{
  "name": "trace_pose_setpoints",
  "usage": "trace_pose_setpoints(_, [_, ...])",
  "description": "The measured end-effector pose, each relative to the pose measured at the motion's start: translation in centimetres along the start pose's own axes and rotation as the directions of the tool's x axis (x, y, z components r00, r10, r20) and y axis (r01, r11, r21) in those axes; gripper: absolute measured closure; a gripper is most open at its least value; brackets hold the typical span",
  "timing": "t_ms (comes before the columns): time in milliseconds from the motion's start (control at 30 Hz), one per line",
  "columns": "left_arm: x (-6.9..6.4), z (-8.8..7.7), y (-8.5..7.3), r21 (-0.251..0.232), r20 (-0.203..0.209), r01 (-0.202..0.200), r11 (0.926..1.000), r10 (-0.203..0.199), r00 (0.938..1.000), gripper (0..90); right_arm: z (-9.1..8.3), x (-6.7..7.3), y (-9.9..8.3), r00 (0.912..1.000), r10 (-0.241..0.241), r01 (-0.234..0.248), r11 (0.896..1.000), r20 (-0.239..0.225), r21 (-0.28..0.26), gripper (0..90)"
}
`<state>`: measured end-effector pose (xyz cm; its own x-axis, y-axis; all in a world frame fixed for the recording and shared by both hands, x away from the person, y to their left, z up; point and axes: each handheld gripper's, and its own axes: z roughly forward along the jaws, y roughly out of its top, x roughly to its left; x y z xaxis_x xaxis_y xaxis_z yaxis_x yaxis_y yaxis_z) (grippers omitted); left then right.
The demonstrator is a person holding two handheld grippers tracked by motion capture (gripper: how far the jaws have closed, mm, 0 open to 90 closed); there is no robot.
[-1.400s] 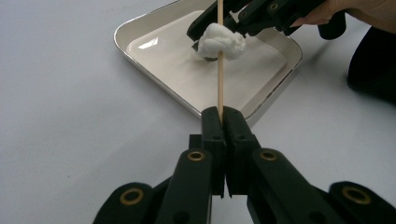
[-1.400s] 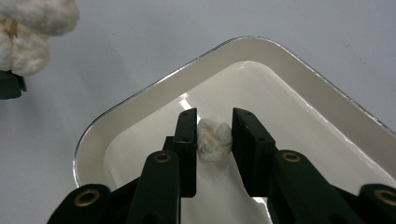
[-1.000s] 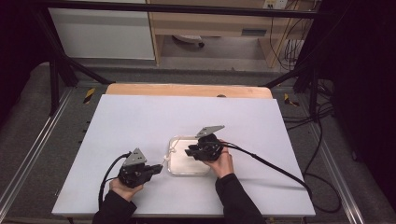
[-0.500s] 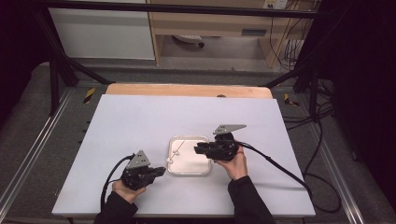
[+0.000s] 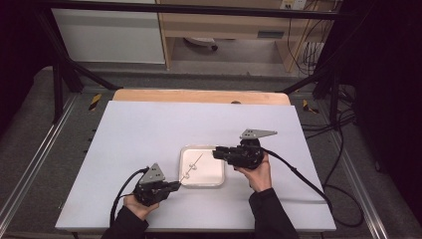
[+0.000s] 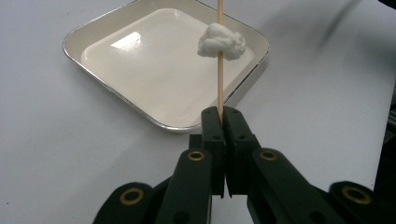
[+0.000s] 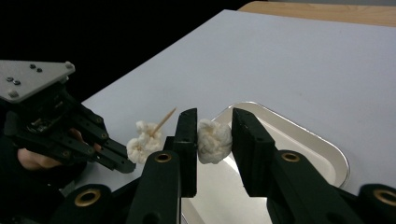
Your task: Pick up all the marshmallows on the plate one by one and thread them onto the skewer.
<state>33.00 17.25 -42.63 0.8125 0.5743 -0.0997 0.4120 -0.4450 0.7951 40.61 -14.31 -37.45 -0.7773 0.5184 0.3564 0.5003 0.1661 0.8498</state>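
A square white tray with a silver rim (image 5: 209,174) lies on the white table. My left gripper (image 5: 175,184) sits at the tray's near left corner, shut on a thin wooden skewer (image 6: 219,79) that slants over the tray. A fluffy white lump (image 6: 221,41) is threaded on the skewer. My right gripper (image 5: 216,153) hovers at the tray's far right corner, shut on another white lump (image 7: 214,140). In the right gripper view the skewer tip (image 7: 163,121) pokes out just left of my jaws, with threaded lumps (image 7: 142,140) below it and the left gripper (image 7: 112,156) behind.
The white table top (image 5: 149,129) stretches wide to the left of and beyond the tray. A wooden strip (image 5: 199,96) runs along the far edge. Black cables (image 5: 303,179) trail from the right gripper across the table's right side.
My right gripper has pulled back to the right, from over the tray's middle to its far right corner, still holding a lump. The left gripper and skewer have barely shifted.
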Motion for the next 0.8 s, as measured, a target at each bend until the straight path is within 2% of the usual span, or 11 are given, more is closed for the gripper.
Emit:
trace_pose_setpoints(333, [-0.4,0.1,0.1,-0.002,0.007,-0.011,0.9999,0.011,0.9999,88.2,0.1,0.0,0.3,0.996,0.058,-0.062,0.996,-0.068,-0.056,72.3])
trace_pose_setpoints(800, [-0.5,0.1,0.1,-0.007,0.014,-0.015,0.9999,0.015,0.9998,88.2,1.0,0.3,0.3,0.9892,0.084,-0.091,0.994,-0.12,-0.054,72.3])
